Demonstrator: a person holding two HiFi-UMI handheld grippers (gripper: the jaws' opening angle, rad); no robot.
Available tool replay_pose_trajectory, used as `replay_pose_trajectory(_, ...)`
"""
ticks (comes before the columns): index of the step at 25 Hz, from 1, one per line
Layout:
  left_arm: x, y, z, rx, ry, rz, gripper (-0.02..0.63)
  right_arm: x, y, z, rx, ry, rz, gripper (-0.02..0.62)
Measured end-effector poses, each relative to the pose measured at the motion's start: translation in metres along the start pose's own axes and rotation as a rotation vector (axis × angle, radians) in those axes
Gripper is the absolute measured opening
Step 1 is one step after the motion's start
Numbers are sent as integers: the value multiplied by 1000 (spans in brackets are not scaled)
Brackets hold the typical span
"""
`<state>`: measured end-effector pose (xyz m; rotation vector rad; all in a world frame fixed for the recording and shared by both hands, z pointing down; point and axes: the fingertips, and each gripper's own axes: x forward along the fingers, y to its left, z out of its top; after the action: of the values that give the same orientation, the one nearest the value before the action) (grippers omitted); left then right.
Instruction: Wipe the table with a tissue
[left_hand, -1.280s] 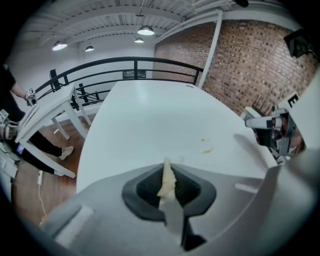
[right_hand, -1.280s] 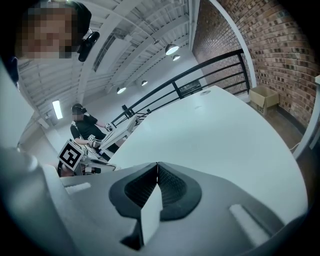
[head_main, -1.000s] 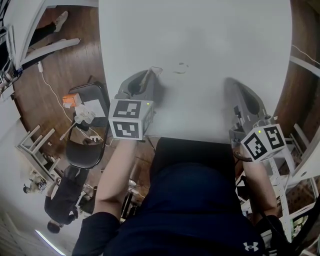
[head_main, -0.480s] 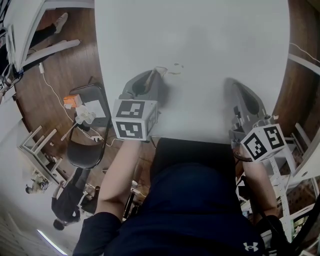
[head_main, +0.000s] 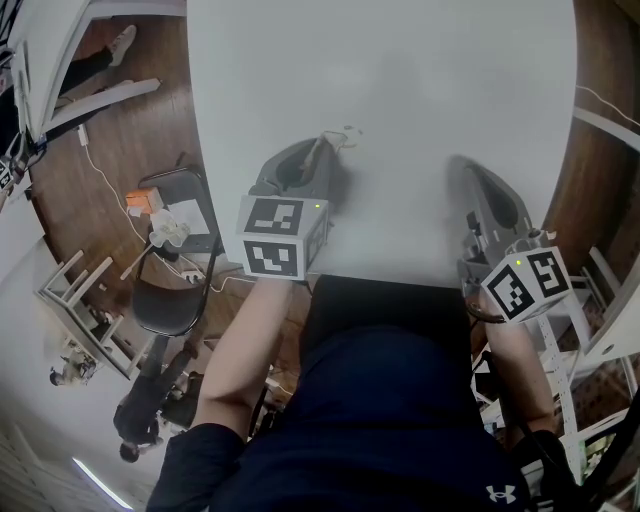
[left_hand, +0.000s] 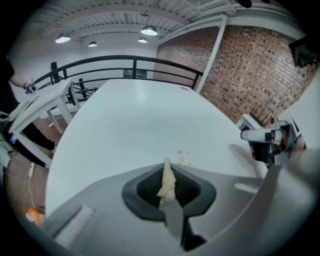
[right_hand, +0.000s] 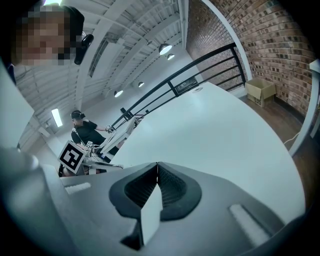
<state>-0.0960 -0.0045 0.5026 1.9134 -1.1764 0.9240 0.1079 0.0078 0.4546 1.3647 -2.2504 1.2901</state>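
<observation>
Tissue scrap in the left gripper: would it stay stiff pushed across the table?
Probably floppy: the left gripper, shut on the pale crumpled tissue scrap, squeezes it into a thin wad. So small, it is likely light, and may bunch or tear dragged over the white table.

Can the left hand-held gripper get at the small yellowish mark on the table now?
Probably yes. The mark lies just ahead of the tissue in the left hand-held gripper, with only bare table between.

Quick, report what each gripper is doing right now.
Left gripper: closed on the tissue.
Right gripper: closed, nothing between its jaws.
</observation>
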Motion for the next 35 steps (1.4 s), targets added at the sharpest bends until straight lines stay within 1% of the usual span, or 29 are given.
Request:
replay_pose_trajectory(8,4,-14,2,3,2,-18,20,-3,-4,-1,8,1,0,11)
replay_pose_trajectory(16,13,-43,5,18,11,-64,21,-9,-14,1,16,-3,-7,11)
replay_pose_trajectory(23,20,-70,9,48,20,-90,21,-9,-15,3,17,2,1,11)
replay_pose_trajectory(28,23,-77,9,76,51,-108,20,-7,-14,2,15,11,9,11)
replay_pose_trajectory(31,21,-79,11,70,57,-133,20,-6,-13,3,12,9,7,11)
replay_pose_trajectory(35,10,-72,17,23,24,-141,21,-7,-13,7,7,6,4,11)
